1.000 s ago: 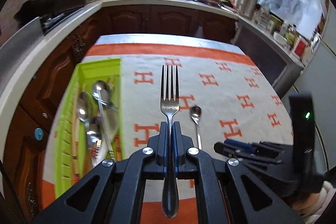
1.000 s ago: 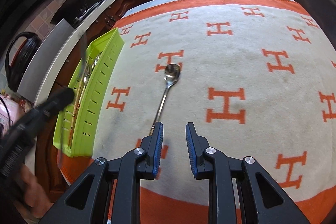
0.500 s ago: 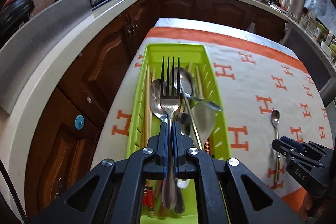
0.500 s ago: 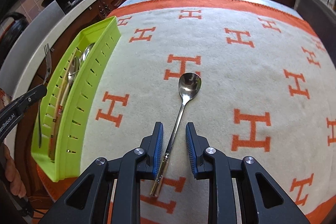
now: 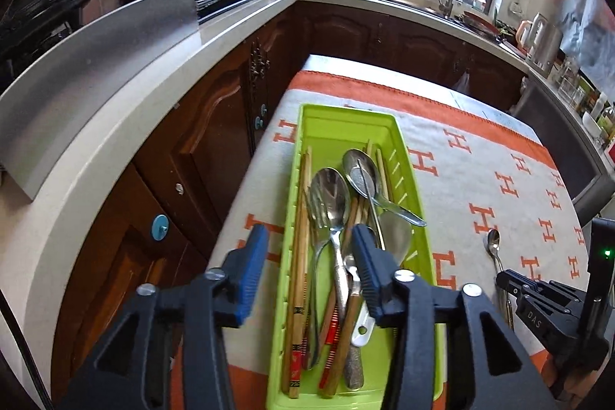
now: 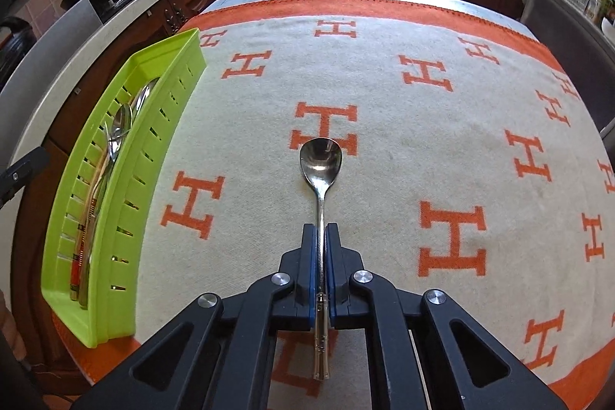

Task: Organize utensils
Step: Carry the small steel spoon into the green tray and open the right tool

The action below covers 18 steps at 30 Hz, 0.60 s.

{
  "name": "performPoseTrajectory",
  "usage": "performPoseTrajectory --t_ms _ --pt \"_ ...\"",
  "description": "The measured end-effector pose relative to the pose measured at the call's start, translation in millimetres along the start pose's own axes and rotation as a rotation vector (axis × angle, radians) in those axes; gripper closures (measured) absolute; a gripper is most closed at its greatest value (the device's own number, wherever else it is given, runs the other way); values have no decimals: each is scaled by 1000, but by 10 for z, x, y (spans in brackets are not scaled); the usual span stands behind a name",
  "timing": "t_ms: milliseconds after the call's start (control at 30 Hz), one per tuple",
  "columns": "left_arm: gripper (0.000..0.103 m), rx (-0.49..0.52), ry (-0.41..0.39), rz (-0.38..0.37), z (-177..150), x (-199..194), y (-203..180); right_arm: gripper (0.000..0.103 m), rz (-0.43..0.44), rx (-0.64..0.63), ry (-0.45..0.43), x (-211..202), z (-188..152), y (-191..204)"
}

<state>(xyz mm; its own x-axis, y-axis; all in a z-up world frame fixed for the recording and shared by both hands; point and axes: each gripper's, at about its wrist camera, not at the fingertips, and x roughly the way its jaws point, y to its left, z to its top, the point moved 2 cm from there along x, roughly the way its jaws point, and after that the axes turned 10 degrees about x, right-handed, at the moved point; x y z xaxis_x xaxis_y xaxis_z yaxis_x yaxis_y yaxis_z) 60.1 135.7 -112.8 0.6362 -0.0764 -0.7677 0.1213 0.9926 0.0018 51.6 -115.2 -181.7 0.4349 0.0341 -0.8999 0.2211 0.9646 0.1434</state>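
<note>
A lime green slotted tray [image 5: 323, 125] lies along the table's left edge and holds several spoons, chopsticks and a fork [image 5: 321, 206]. My left gripper [image 5: 309, 256] is open and empty just above the tray's near half. My right gripper [image 6: 321, 237] is shut on the handle of a silver spoon [image 6: 320, 160] that lies on the cloth, bowl pointing away. The same spoon [image 5: 493, 241] and the right gripper show at the right of the left wrist view. The tray [image 6: 103, 218] also shows at the left of the right wrist view.
The table wears a cream cloth with orange H marks and an orange border [image 6: 384, 6]. Dark wooden cabinets [image 5: 200, 156] and a pale countertop [image 5: 115, 125] run close along the table's left side. A sink and bottles stand at the far counter.
My left gripper opened and the fork dropped into the tray among the spoons. My right gripper closed on the spoon's handle.
</note>
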Motion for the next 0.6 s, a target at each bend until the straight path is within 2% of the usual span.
performPoseTrajectory --t_ms 67,167,400,600 --pt "41 -1 -3 14 -3 -42 44 99 32 27 7 -44 -5 -11" --pt "33 -8 -1 34 -16 -86 102 99 83 60 7 -144 3 -1" --pt "32 6 22 60 -82 -101 167 99 159 81 -6 -462 72 146" --pt "28 11 38 93 -133 -105 261 99 228 29 -12 -738 151 509"
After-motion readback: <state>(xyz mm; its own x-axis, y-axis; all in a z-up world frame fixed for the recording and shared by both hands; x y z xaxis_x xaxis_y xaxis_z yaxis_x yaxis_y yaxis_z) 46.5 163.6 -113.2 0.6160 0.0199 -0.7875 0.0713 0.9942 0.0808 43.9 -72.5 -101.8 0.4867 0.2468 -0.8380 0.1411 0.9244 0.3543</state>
